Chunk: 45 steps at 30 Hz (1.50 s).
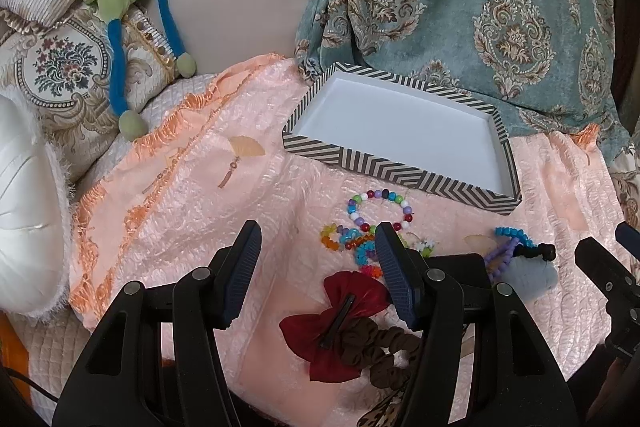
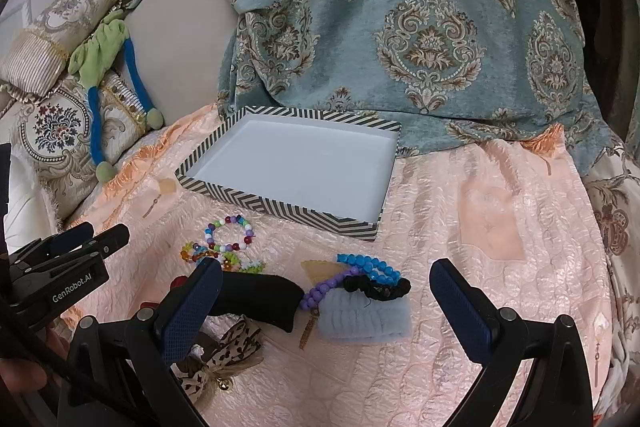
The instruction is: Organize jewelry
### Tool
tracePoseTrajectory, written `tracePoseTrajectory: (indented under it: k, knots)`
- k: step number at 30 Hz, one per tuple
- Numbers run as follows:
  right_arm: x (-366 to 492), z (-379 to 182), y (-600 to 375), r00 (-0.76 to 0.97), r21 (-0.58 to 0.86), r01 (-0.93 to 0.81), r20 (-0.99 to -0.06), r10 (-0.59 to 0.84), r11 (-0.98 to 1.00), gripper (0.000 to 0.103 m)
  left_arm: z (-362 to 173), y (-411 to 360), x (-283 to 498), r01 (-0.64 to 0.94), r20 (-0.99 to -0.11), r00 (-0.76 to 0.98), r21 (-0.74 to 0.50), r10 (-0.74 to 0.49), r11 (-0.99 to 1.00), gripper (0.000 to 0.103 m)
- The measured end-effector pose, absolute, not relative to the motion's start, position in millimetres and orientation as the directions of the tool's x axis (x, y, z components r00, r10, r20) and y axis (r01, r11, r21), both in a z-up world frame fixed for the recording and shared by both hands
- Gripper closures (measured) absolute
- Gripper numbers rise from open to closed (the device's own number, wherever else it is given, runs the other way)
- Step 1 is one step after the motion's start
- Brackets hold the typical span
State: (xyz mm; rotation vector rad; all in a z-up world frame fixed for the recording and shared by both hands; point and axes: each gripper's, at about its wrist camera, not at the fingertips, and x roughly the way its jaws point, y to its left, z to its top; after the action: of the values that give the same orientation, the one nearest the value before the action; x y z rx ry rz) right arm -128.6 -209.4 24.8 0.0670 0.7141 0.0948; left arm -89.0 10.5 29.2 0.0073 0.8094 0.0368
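Observation:
An empty white tray with a striped rim [image 1: 404,174] [image 2: 280,205] lies on the pink bedspread. In front of it lie a multicoloured bead bracelet [image 1: 380,207] [image 2: 230,237], smaller bead bracelets [image 1: 352,247], a blue bead bracelet [image 2: 370,269], a purple bead bracelet [image 2: 324,291], a black scrunchie [image 2: 378,287] and a grey-blue band [image 2: 366,319]. A red bow clip [image 1: 340,323] and a brown scrunchie [image 1: 384,355] lie under my left gripper [image 1: 318,277], which is open and empty. My right gripper [image 2: 326,313] is open and empty above the grey-blue band.
A black band [image 2: 260,297] and a leopard-print bow [image 2: 224,359] lie at the near left. Patterned cushions [image 1: 60,67] and a green-and-blue soft toy [image 1: 120,7] lie at the left. A teal patterned blanket [image 2: 400,27] rises behind the tray.

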Motion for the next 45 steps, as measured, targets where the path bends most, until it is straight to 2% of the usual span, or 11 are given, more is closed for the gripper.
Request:
tracePoseTrajectory:
  k: [33, 38, 40, 45]
  knots:
    - [-120, 25, -229, 0.74, 0.119, -0.059, -0.661, 0.123, 0.991, 0.0, 23, 36, -84, -0.024, -0.769, 0.639, -0.046, -0.021, 0.999, 0.044]
    - [-118, 20, -227, 0.714, 0.165, -0.138, -0.667, 0.213, 0.977, 0.001, 9, 38, -84, 0.025, -0.812, 0.577, -0.089, -0.087, 0.996, 0.044]
    - [-113, 15, -218, 0.676, 0.181, -0.217, -0.681, 0.281, 0.959, 0.007, -1, 38, -82, 0.042, -0.835, 0.539, -0.104, -0.11, 0.994, 0.044]
    - [-99, -7, -191, 0.601, 0.136, -0.33, -0.733, 0.319, 0.934, 0.009, -24, 35, -77, 0.086, -0.874, 0.466, -0.106, -0.134, 0.991, 0.044]
